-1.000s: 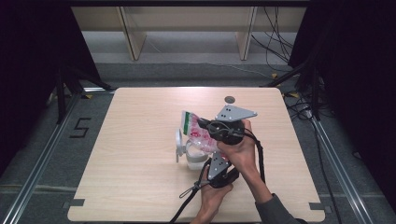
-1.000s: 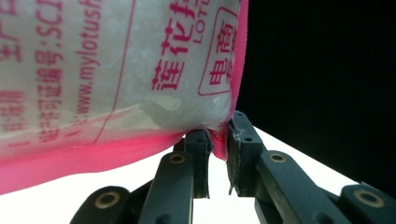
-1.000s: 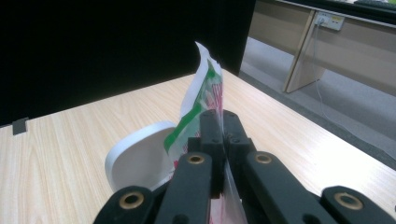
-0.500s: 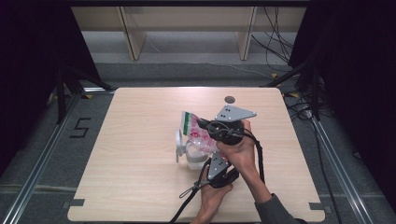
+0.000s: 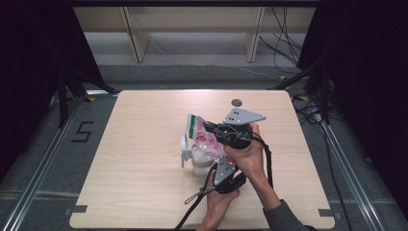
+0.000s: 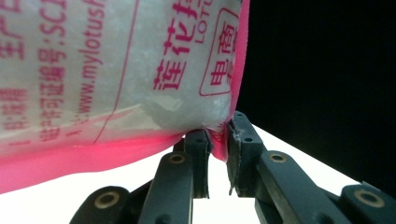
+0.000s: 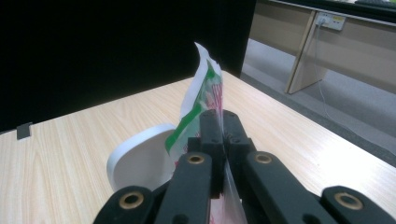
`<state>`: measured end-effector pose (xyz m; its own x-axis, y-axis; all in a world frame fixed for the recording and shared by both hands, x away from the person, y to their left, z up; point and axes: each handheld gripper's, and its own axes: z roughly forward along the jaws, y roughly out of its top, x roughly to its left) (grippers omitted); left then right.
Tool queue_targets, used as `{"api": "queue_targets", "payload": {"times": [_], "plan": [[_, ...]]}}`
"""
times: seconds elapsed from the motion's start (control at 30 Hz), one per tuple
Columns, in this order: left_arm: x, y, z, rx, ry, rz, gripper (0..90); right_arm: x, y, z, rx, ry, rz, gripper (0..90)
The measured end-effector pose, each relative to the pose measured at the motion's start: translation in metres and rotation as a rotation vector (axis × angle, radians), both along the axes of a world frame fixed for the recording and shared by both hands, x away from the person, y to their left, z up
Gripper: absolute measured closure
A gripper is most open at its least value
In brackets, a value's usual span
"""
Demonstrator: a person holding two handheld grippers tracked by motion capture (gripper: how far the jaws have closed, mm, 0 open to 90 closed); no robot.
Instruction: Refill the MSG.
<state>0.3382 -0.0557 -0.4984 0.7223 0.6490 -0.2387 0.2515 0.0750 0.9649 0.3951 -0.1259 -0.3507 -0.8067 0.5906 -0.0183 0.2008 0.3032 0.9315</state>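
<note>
**Two grippers clamp one bag**

Both sets of jaws are closed on the bag (image 5: 204,139): left gripper (image 6: 217,135) pinching its pink corner, right gripper (image 7: 219,122) its green-edged top. It hangs mid-frame above what seems a white container (image 5: 199,166) on the desk (image 5: 139,192).

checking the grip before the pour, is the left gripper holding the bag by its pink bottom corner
Yes, in the left gripper view the left gripper pinches the pink corner seam of the bag between its black jaws.

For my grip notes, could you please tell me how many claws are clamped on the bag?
2. The left claw pinches the pink bottom corner of the bag; the right claw is shut flat on its green-striped end, above the white container.
</note>
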Motion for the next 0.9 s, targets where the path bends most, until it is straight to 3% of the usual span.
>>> {"api": "queue_targets", "payload": {"times": [0.13, 0.23, 0.4, 0.5, 0.57, 0.6, 0.63, 0.9], "plan": [[0.0, 0.0001, 0.0001, 0.001, 0.005, 0.004, 79.3, -0.0007, 0.0013, -0.0009, 0.013, -0.004, -0.012, 90.0], [0.0002, 0.0002, 0.0, -0.001, 0.005, 0.005, 79.3, 0.0013, 0.0011, -0.0004, -0.001, -0.018, 0.016, 90.0], [-0.0001, 0.0001, 0.0002, -0.002, 0.006, 0.007, 79.1, 0.0014, 0.0007, -0.0002, -0.004, -0.025, 0.017, 90.0], [0.0, 0.0002, 0.0002, -0.001, 0.005, 0.004, 79.1, -0.0002, 0.0008, -0.0003, 0.002, -0.005, 0.008, 90.0], [0.0004, 0.0006, 0.0002, -0.002, 0.004, 0.001, 79.1, 0.0015, 0.0009, -0.0005, 0.006, -0.02, 0.021, 90.0], [0.0007, 0.0011, 0.0004, 0.005, 0.007, -0.001, 79.1, -0.0006, 0.0006, 0.0, 0.008, 0.004, 0.002, 90.0], [0.0012, 0.0014, 0.0002, 0.007, 0.005, -0.01, 79.1, 0.0012, 0.0003, -0.0001, 0.0, -0.017, 0.015, 90.0], [0.0007, 0.0016, 0.0002, 0.01, 0.008, 0.0, 79.1, 0.001, 0.0024, -0.0012, -0.003, -0.029, 0.007, 90.0]]}}
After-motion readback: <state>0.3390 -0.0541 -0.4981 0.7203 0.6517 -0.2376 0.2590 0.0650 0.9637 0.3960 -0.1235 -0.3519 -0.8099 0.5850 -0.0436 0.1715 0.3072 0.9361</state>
